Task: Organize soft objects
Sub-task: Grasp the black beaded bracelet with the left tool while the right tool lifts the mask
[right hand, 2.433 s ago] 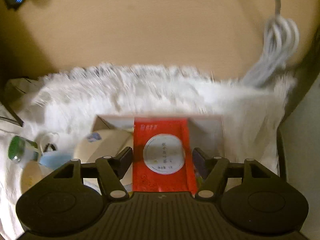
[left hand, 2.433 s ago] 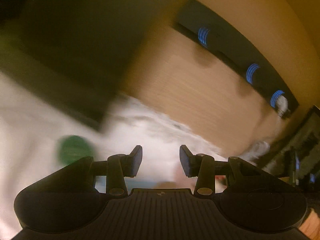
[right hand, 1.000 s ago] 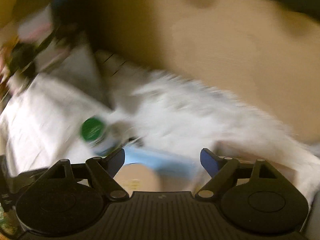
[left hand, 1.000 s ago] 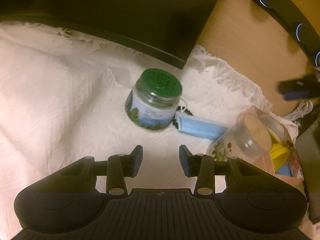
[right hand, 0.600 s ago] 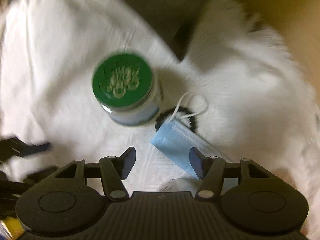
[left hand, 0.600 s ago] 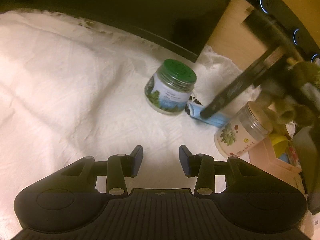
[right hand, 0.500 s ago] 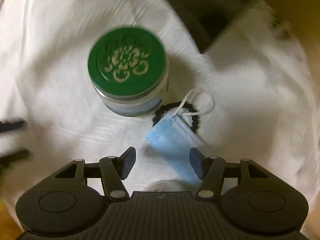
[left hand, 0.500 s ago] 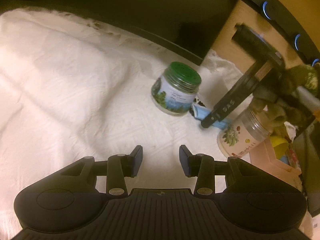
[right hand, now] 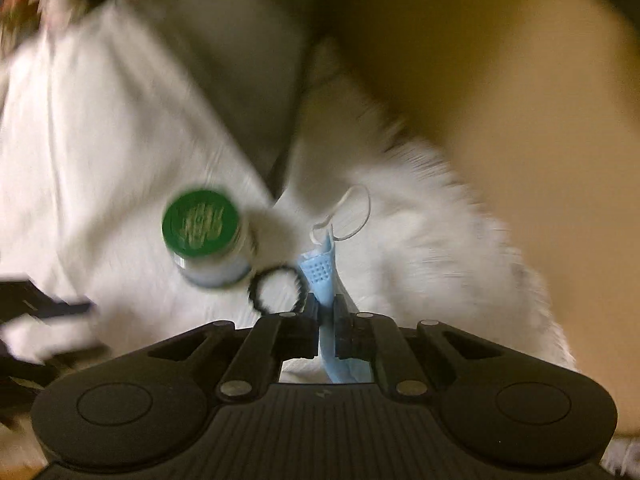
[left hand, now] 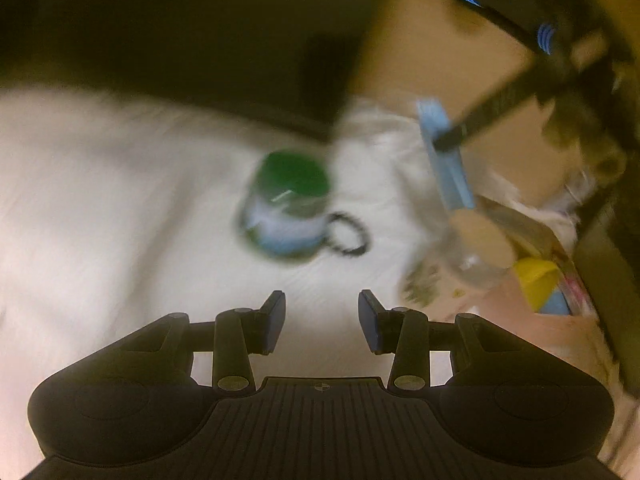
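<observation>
The right gripper (right hand: pixel 327 312) is clenched on the blue face mask (right hand: pixel 322 270) at lower centre of its frame — the mask is lifted off the white cloth (right hand: pixel 100 152), beside a black hair tie (right hand: pixel 276 288) and green-lidded jar (right hand: pixel 202 226). The left gripper (left hand: pixel 321 316) hangs released, empty, over the cloth.

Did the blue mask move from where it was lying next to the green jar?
Yes. The blue mask is now pinched in the right gripper and lifted off the white cloth, away from the green-lidded jar; the black hair tie stays there.
</observation>
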